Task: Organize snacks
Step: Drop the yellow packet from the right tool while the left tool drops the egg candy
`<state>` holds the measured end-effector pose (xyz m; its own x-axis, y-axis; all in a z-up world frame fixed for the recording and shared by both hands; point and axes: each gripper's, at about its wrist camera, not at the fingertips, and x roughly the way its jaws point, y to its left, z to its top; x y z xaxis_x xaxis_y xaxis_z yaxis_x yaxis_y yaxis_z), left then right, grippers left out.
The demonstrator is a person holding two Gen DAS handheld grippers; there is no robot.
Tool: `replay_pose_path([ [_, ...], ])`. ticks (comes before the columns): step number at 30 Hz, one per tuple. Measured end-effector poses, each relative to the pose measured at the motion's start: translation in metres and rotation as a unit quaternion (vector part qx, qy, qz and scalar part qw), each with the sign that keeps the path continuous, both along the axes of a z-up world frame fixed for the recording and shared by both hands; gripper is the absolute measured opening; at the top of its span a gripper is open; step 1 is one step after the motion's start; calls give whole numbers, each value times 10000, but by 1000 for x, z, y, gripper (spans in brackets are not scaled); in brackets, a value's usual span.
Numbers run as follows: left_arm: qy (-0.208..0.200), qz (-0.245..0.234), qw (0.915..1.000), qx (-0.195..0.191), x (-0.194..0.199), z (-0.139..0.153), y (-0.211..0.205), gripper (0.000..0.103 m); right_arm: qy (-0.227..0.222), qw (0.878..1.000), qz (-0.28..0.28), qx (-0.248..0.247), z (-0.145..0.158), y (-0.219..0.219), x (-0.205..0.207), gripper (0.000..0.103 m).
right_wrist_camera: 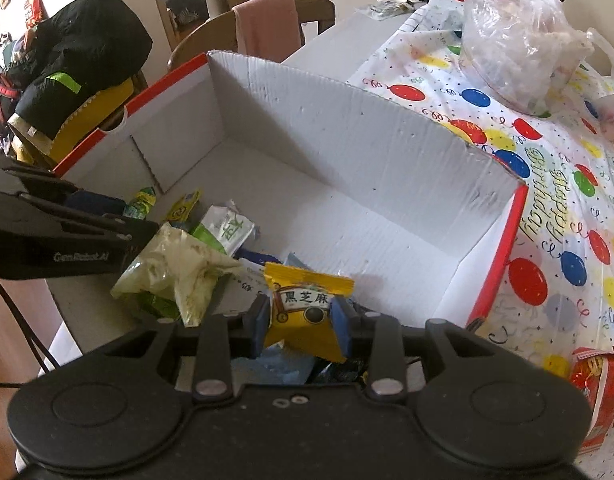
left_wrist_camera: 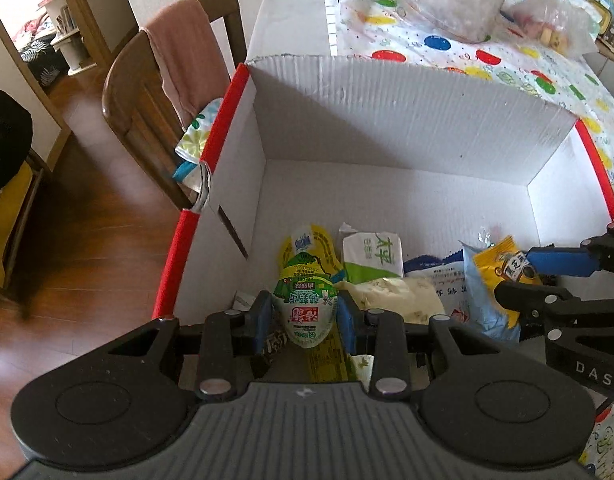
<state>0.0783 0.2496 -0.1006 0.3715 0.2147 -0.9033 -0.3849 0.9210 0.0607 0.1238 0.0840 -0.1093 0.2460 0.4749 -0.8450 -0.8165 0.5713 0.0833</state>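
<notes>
A white cardboard box with a red rim (left_wrist_camera: 387,112) (right_wrist_camera: 347,140) stands on the table. Several snack packets lie along its near side. My left gripper (left_wrist_camera: 305,316) is shut on a green-and-white egg-shaped packet (left_wrist_camera: 307,308), held low inside the box's near left corner. My right gripper (right_wrist_camera: 301,322) is shut on a small yellow packet (right_wrist_camera: 307,308) with black characters, just above the pile. In the left wrist view that yellow packet (left_wrist_camera: 503,266) shows at the right between blue pads. A white-green packet (left_wrist_camera: 373,258), a pale crumpled bag (right_wrist_camera: 179,268) and a light blue packet (left_wrist_camera: 483,304) lie between the grippers.
The far half of the box floor (right_wrist_camera: 387,232) is bare. A balloon-print tablecloth (right_wrist_camera: 547,220) carries a clear plastic bag (right_wrist_camera: 515,44) and a red snack bag (right_wrist_camera: 595,384) by the box's right wall. A wooden chair with a pink cloth (left_wrist_camera: 175,72) stands left.
</notes>
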Motion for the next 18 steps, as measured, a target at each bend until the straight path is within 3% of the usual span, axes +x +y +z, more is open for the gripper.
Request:
replay_pose_path([
  [6, -21, -17, 10000, -3, -1, 1, -2, 34, -21, 10000, -11, 73, 2, -4, 0, 36],
  [13, -121, -18, 9999, -58, -9, 9, -7, 50, 39, 9994, -86, 330, 15, -17, -5, 43],
  [18, -391, -57, 9992, -86, -20, 27, -14, 55, 90, 9983, -89, 564, 29, -28, -11, 47],
])
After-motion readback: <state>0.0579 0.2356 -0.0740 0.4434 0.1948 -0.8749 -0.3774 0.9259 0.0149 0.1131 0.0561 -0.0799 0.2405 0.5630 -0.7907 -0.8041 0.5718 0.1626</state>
